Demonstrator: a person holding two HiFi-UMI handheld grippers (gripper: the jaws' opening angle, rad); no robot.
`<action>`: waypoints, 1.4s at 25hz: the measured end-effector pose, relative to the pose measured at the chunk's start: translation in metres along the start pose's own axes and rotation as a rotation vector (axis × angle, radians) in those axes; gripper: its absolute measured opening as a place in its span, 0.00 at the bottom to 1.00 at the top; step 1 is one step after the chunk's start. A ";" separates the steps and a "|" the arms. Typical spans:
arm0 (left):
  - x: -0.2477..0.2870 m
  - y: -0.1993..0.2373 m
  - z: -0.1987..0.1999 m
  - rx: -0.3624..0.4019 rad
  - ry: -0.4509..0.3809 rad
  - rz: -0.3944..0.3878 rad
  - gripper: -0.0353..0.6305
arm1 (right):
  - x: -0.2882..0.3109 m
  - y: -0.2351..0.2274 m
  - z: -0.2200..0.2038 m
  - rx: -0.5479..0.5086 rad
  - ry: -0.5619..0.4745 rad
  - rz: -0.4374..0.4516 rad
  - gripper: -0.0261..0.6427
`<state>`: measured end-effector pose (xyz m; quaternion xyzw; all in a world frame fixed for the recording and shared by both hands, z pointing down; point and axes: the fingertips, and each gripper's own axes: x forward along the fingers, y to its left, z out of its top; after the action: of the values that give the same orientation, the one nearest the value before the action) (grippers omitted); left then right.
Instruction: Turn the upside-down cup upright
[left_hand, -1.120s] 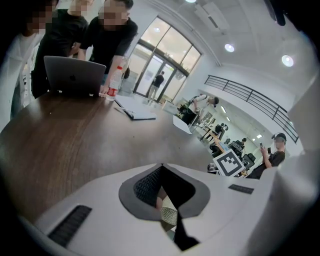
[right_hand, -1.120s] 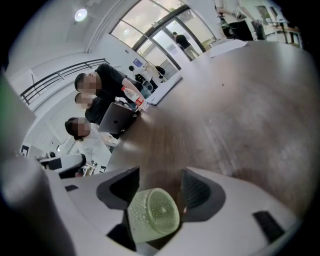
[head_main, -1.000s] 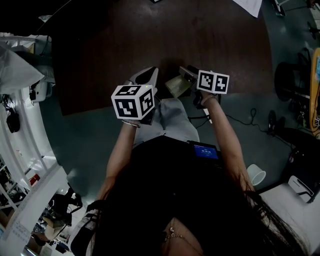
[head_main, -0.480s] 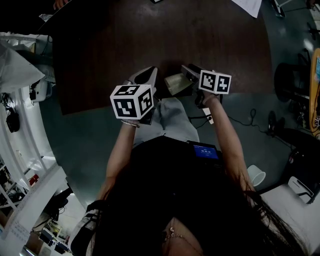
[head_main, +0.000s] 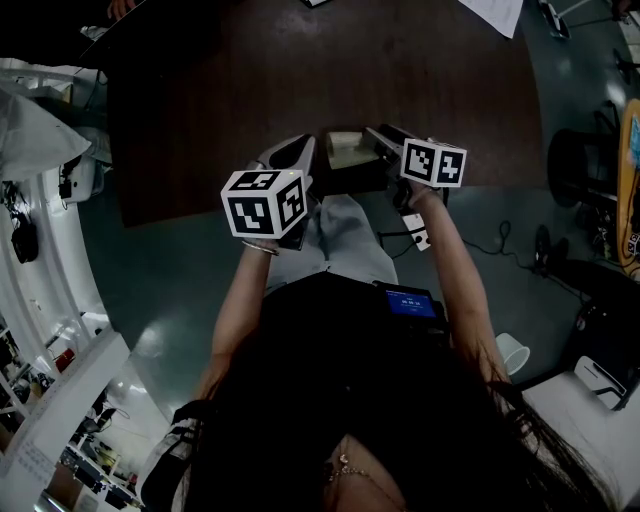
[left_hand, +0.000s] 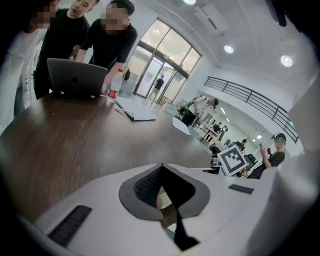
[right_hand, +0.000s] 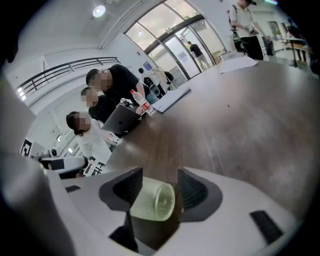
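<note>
A pale green translucent cup lies on its side between the jaws of my right gripper, with its closed base turned forward. The pads hold it, and it hangs tilted just above the dark wooden table. In the head view the cup sits at the table's near edge, left of my right gripper. My left gripper hovers beside it to the left. In the left gripper view its tips meet, so my left gripper is shut with nothing in it.
Across the table, people stand round an open laptop, with a bottle and papers beside it. More paper lies at the far right corner. A white cup sits on the floor by a chair.
My right gripper has moved a little further over the table with the cup, and the cup has turned in its jaws. My left gripper has not moved.
</note>
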<state>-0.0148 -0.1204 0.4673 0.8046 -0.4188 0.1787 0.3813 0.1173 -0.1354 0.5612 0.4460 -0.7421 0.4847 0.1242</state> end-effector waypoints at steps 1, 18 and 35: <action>-0.001 0.000 0.001 0.000 -0.002 0.000 0.06 | -0.001 0.001 0.002 -0.007 -0.003 -0.001 0.38; -0.005 0.000 0.002 -0.011 -0.020 -0.008 0.06 | -0.016 0.043 0.005 -0.594 0.227 0.013 0.40; -0.023 0.027 0.006 -0.066 -0.067 0.042 0.06 | 0.026 0.080 -0.053 -0.908 0.662 0.079 0.53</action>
<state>-0.0497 -0.1222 0.4622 0.7881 -0.4539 0.1458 0.3894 0.0265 -0.0949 0.5546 0.1436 -0.8138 0.2352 0.5117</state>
